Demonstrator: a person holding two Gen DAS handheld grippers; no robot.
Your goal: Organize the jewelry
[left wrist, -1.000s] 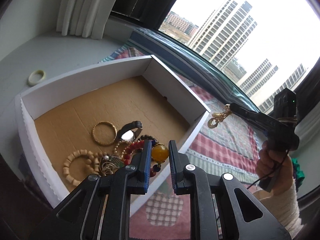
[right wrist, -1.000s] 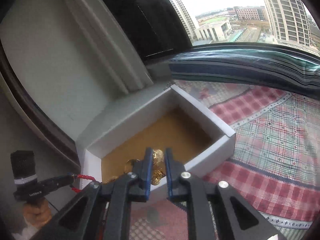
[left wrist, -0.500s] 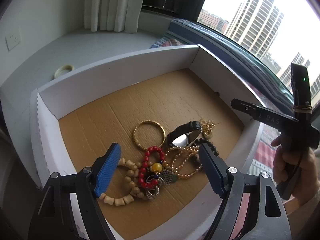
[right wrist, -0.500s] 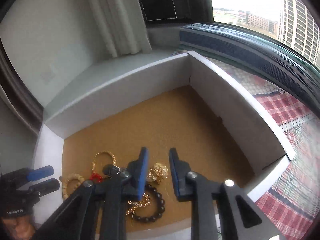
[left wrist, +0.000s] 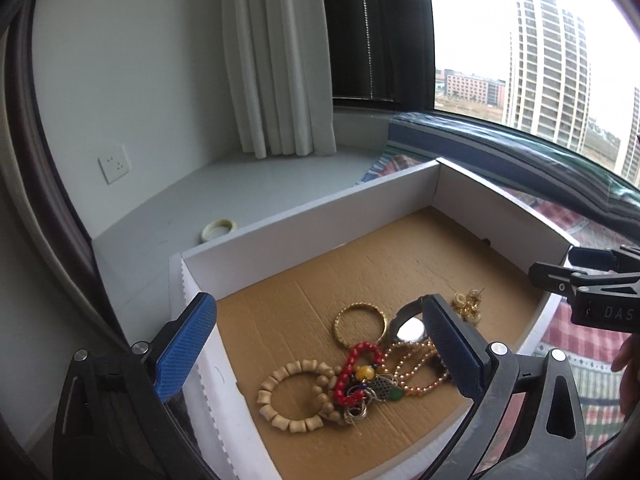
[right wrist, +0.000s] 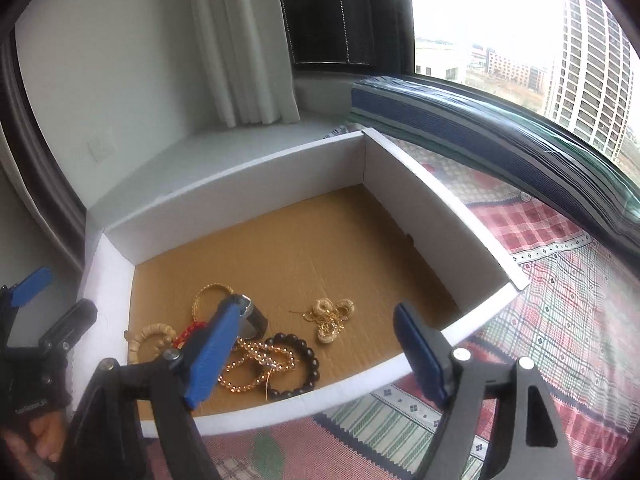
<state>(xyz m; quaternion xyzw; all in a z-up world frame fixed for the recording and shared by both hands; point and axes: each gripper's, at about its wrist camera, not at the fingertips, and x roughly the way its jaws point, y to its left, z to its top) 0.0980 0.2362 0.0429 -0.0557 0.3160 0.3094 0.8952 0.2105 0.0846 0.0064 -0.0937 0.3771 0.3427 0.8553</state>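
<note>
Left wrist view: the left tongs (left wrist: pixel 320 354) are spread wide with nothing between the pads, having just been opening; they hang over the near end of the white cardboard box (left wrist: pixel 304 226). The jewelry lies heaped on the brown floor of that box near its 6 o'clock end: a wooden bead bracelet (left wrist: pixel 294 396), a red bead bracelet (left wrist: pixel 354 370), a gold bangle (left wrist: pixel 360 324), a wristwatch (left wrist: pixel 408 322) partly behind the right pad, amber bead strands (left wrist: pixel 416 368) and a gold chain piece (left wrist: pixel 468 306) lying apart at 3 o'clock of the heap. The far half of the box floor, toward 12 o'clock, is bare. The right tongs (left wrist: pixel 560 270) reach in over the box rim at 3 o'clock. Beyond the far wall a pale ring (left wrist: pixel 219 229) sits on the white window ledge (left wrist: pixel 256 184), with a curtain (left wrist: pixel 276 60) behind it.

Right wrist view: the right tongs (right wrist: pixel 316 350) are also released and empty, their jaws just opened, above the near rim of the box (right wrist: pixel 240 178). The gold chain piece (right wrist: pixel 330 316) lies alone between the pads' line of sight; a dark bead bracelet (right wrist: pixel 300 360) and amber strands (right wrist: pixel 256 364) lie at 7 o'clock of it. The left pad hides part of the watch (right wrist: pixel 252 318). The left tongs (right wrist: pixel 48 304) stand outside the box's wall at 9 o'clock. A plaid cloth (right wrist: pixel 560 300) spreads flat from 3 to 6 o'clock.
</note>
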